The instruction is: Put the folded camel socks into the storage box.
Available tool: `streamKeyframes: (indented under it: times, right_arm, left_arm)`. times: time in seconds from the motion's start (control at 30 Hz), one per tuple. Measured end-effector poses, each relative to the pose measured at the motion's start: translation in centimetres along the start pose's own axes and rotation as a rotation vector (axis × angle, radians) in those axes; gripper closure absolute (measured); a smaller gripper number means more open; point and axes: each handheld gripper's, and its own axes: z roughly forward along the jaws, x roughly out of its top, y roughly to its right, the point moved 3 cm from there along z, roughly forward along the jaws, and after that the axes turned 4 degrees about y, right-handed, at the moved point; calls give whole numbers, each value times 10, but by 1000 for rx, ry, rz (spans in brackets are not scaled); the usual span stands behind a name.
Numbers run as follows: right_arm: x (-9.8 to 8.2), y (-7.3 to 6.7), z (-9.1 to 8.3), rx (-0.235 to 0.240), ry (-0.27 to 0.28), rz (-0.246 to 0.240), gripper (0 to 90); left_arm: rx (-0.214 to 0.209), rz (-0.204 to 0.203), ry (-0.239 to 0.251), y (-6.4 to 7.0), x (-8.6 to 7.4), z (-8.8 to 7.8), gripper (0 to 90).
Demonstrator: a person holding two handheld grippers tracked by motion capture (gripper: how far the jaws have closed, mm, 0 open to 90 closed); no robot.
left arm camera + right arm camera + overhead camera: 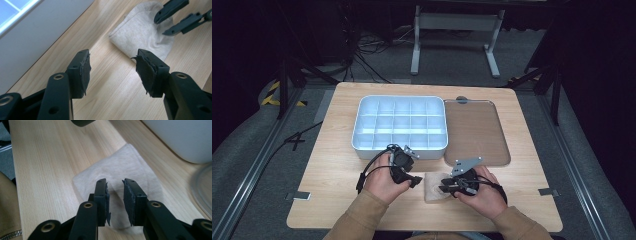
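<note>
**Evidently, a beige cloth is being pinched at the table's near edge**

Nearest, at 6 o'clock on the wooden table (337,165), the beige cloth (434,187) is seen lying folded between the two hands. The right gripper (115,195) is poised over its middle, jaws narrowed to a slim gap with a low ridge of fabric between them; whether the pads yet press it cannot be told. The left gripper (112,72) is held wide apart and empty at the cloth's 9 o'clock side. The pickup step is judged to be in hand; next, the pinch would need finishing before lifting. Farther, at 12 o'clock, the white divided box (362,127) is set, with the brown tray (474,135) at 1 o'clock.
</note>
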Motion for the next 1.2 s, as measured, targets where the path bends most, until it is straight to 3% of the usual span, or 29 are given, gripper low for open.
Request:
streamKeyframes:
  times: [0.27, 0.5, 0.53, 0.6, 0.67, 0.8, 0.87, 0.93, 1.07, 1.2]
  right_arm:
    - [2, 0, 15, 8, -28, -25, 750]
    - [3, 6, 24, -7, -11, -1, 757]
    - [4, 6, 24, -2, -9, -1, 756]
    - [5, 5, 24, -4, -4, 5, 753]
    - [7, 5, 20, 2, 16, 23, 755]
    - [10, 6, 12, -13, 43, 39, 768]
    - [9, 7, 11, -23, 38, 36, 773]
    - [7, 7, 14, -15, 19, 20, 769]
    - [3, 5, 22, -10, -13, 7, 776]
    - [1, 10, 24, -3, -3, 38, 795]
  left_arm:
    - [19, -11, -24, -3, -10, -3, 494]
    - [44, 2, 7, -5, -16, -1, 456]
    - [51, -5, 23, -6, -17, 0, 456]
    - [109, 7, 66, -6, -19, 4, 436]
    - [113, 3, 49, -5, -20, 7, 425]
    - [100, -10, 34, -3, -20, 8, 457]
    - [73, -32, 26, -3, -20, 8, 490]
    - [47, -34, 33, -2, -21, 9, 555]
    - [26, -46, 27, -3, -22, 11, 601]
    - [4, -41, 15, -2, -23, 15, 622]
